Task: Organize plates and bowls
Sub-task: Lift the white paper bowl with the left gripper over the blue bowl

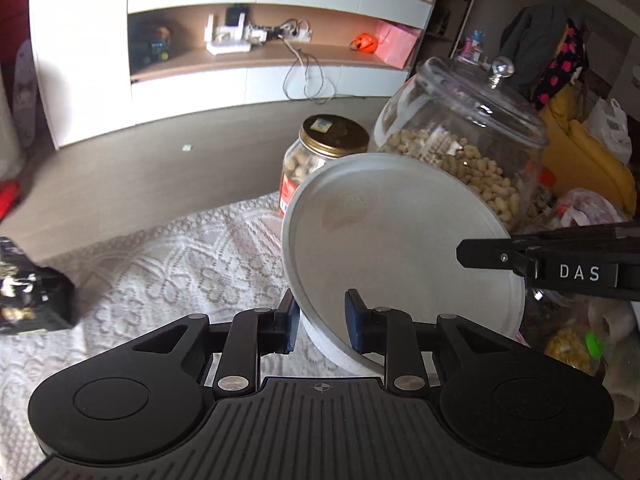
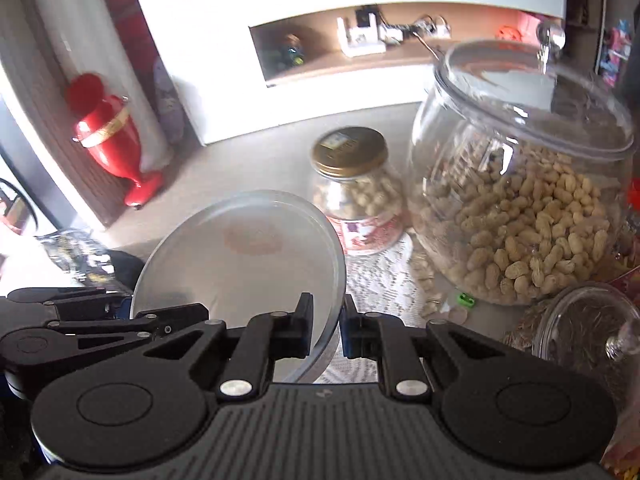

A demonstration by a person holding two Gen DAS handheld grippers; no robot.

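A white bowl [image 1: 400, 248] with a faint pinkish mark inside is held tilted above the lace tablecloth [image 1: 168, 256]. My left gripper [image 1: 322, 322] is shut on its near-left rim, one finger inside and one outside. My right gripper [image 2: 326, 326] is shut on the bowl's [image 2: 244, 256] right rim. The right gripper's arm shows in the left wrist view [image 1: 560, 268] at the bowl's right edge, and the left gripper shows in the right wrist view [image 2: 80, 320] at the bowl's left edge.
A gold-lidded peanut jar [image 1: 320, 152] and a large glass peanut jar [image 1: 472, 136] stand behind the bowl. A small glass lidded dish [image 2: 588, 328] sits at right. A dark packet [image 1: 28, 292] lies at left. A red vase [image 2: 112, 140] and shelves [image 1: 256, 40] stand beyond.
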